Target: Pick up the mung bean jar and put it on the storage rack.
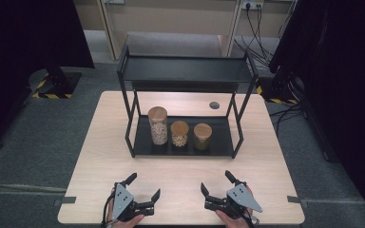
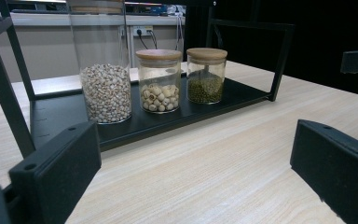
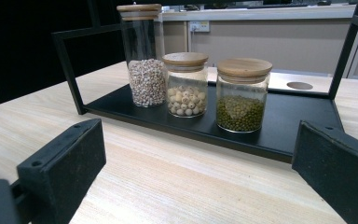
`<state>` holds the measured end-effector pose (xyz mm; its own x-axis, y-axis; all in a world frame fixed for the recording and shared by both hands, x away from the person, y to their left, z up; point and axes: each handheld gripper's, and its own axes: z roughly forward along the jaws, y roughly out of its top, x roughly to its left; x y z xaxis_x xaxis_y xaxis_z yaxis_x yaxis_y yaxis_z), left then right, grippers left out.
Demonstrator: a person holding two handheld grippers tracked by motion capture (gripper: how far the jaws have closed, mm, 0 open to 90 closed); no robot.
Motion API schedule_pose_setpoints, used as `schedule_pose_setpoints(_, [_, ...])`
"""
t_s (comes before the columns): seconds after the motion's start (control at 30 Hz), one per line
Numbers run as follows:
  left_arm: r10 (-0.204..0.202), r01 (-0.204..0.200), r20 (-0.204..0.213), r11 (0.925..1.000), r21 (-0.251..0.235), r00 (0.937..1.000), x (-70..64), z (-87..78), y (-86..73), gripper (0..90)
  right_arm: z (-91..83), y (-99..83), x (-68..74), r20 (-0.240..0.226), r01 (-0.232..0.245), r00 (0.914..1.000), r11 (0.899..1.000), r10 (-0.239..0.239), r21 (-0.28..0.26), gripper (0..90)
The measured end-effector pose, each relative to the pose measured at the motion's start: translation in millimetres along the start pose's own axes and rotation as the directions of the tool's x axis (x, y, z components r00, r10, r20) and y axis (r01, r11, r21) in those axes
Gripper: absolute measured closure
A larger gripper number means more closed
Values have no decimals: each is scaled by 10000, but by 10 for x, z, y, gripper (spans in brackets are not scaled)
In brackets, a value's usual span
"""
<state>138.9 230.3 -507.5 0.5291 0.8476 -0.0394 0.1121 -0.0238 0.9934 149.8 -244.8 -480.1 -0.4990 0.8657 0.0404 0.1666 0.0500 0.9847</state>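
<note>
Resting wide apart near table edge, L claw (image 1: 145, 186) & R claw (image 1: 216, 181); high view adds rack's top shelf (image 1: 185, 69) over 3 jars.

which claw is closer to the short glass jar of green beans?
Right. The right claw sits just in front of the short glass jar of green beans with a wooden lid; the left claw is farther off, toward the tall jar's side.

three jars (image 1: 179, 132) – one rack (image 1: 185, 69) – two hand-held grippers (image 1: 142, 192)

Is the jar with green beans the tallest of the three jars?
No, the tall jar of small pale grains clearly rises above the green-bean jar.
</note>
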Motion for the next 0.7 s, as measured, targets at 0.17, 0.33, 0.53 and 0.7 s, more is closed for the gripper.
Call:
schedule_pose_setpoints(0.17, [20,-20,-2,10000,30,10000,-1,3,2,12,-5,1,-3,-5,11,10000,10000,-11,-18,29])
schedule_pose_setpoints(0.33, [-6,6,-12,10000,30,10000,-4,0,-1,12,-10,4,-7,9,-70,10000,10000,70,-27,30])
schedule_pose_setpoints(0.53, [5,-5,-7,10000,1,10000,-2,-1,-1,12,-11,7,-5,13,-51,10000,10000,51,-51,30])
schedule_pose_setpoints(0.7, [27,-27,-2,10000,19,10000,-3,0,1,12,-9,4,-8,2,-62,10000,10000,62,-15,30])
